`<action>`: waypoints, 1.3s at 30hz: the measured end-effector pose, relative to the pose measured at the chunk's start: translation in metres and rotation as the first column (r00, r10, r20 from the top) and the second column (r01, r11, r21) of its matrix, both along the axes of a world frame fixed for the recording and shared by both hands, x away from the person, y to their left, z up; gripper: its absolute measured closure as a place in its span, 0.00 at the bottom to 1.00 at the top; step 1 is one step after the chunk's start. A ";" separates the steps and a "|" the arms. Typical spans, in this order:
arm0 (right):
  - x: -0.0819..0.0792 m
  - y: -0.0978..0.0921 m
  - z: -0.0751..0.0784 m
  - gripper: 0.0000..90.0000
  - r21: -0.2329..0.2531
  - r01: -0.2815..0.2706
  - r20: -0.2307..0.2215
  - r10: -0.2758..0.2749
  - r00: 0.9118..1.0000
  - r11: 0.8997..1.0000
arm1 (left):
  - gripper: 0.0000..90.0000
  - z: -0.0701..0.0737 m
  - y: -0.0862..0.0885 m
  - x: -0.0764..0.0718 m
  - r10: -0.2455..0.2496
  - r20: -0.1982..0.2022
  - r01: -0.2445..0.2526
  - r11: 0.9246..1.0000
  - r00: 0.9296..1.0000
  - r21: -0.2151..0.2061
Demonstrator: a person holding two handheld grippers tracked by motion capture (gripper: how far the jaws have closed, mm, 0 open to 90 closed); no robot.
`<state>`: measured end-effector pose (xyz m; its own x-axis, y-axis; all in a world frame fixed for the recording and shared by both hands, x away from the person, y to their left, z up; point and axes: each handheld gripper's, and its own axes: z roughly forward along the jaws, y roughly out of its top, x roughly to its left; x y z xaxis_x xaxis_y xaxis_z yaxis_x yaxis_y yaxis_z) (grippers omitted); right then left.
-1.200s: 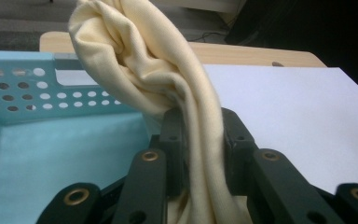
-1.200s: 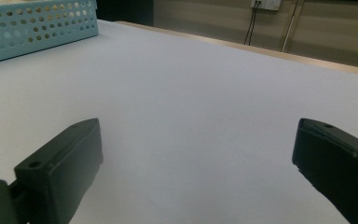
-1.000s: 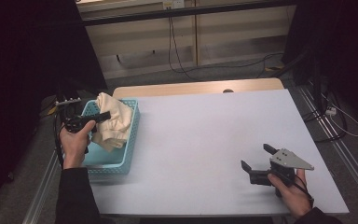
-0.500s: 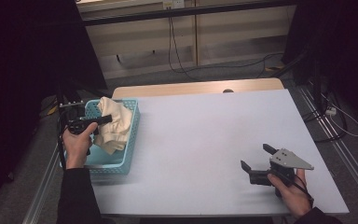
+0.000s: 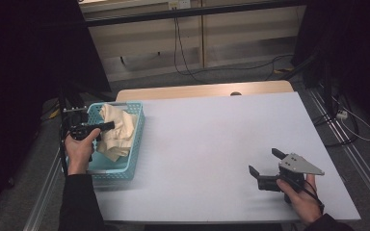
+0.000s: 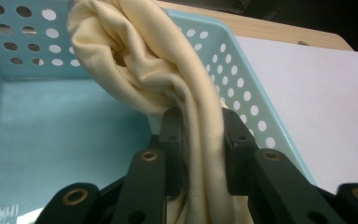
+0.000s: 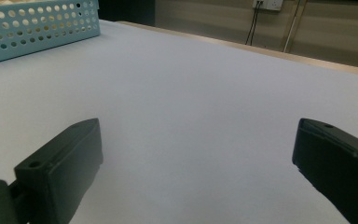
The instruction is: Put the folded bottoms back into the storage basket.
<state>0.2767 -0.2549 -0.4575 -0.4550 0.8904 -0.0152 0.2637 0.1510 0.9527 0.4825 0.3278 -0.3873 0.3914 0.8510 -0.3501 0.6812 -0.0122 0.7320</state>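
The cloth (image 5: 117, 131), cream and bunched, sits in the blue basket (image 5: 125, 166) at the table's nine o'clock edge, with a fold drawn between the jaws of your left gripper (image 5: 107, 126), which are clenched on it. The basket's perforated wall (image 6: 242, 88) rises just beside that fold, on its three o'clock side. Your right gripper (image 5: 265, 168) rests at five o'clock on the white table (image 5: 212, 134), jaws spread and holding nothing, well apart from the basket.
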 end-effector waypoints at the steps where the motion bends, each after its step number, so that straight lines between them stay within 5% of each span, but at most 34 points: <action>1: 0.000 0.000 0.000 0.01 0.000 -0.002 0.000 0.002 1.000 1.000 | 0.82 0.000 0.000 0.000 0.002 -0.002 -0.002 1.000 1.000 0.002; 27: 0.000 0.000 0.000 0.01 -0.001 -0.001 0.002 0.001 1.000 1.000 | 0.80 -0.012 0.005 0.004 0.037 -0.044 -0.036 0.999 0.998 0.031; 39: 0.000 0.000 0.000 0.01 0.000 -0.002 0.002 0.002 1.000 1.000 | 0.76 -0.021 0.005 0.007 0.067 -0.044 -0.059 0.987 0.997 0.146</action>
